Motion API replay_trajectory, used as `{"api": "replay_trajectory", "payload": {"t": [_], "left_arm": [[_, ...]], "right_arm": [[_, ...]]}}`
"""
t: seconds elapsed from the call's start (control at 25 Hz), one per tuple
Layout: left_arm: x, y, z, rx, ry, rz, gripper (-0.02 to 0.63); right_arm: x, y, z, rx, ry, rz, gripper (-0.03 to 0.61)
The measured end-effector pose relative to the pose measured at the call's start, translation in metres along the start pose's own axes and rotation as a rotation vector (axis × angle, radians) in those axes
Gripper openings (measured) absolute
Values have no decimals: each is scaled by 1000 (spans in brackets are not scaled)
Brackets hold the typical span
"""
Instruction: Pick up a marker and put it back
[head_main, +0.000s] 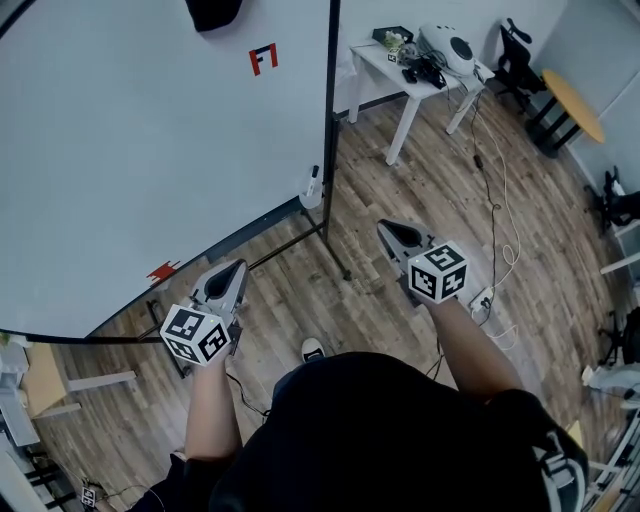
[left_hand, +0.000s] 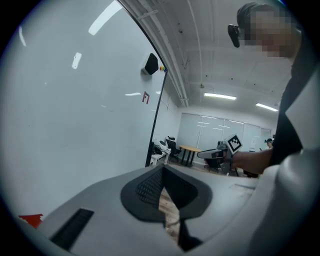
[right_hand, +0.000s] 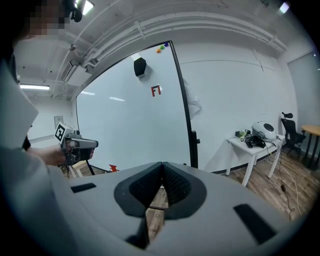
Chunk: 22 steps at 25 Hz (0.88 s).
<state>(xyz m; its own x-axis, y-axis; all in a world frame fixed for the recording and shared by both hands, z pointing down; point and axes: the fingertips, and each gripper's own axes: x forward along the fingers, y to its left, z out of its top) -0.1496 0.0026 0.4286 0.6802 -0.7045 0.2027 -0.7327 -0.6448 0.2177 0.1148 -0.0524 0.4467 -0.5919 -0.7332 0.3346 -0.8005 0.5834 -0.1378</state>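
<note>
Approach step; left hand-held gripper (head_main: 239, 268) & right hand-held gripper (head_main: 385, 228) both pressed together, empty; marker (head_main: 313, 186), prob. the white stick at whiteboard (head_main: 150, 150) lower corner, well apart; next: close in, spread right jaws.

Shows right gripper (right_hand: 162, 167) with jaws closed tip to tip and empty, facing whiteboard (right_hand: 125, 120), left gripper (right_hand: 94, 145) held at far left, white table (right_hand: 248, 145) on wooden floor (right_hand: 280, 181) at right
</note>
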Motion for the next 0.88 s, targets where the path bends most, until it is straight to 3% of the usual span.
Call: {"api": "replay_trajectory", "payload": {"t": [0.52, 0.88], "left_arm": [[12, 66, 14, 32, 21, -40, 11], [13, 84, 18, 74, 34, -76, 11]], "right_arm": [[58, 6, 20, 4, 4, -41, -3], [77, 15, 21, 9, -3, -74, -3]]}}
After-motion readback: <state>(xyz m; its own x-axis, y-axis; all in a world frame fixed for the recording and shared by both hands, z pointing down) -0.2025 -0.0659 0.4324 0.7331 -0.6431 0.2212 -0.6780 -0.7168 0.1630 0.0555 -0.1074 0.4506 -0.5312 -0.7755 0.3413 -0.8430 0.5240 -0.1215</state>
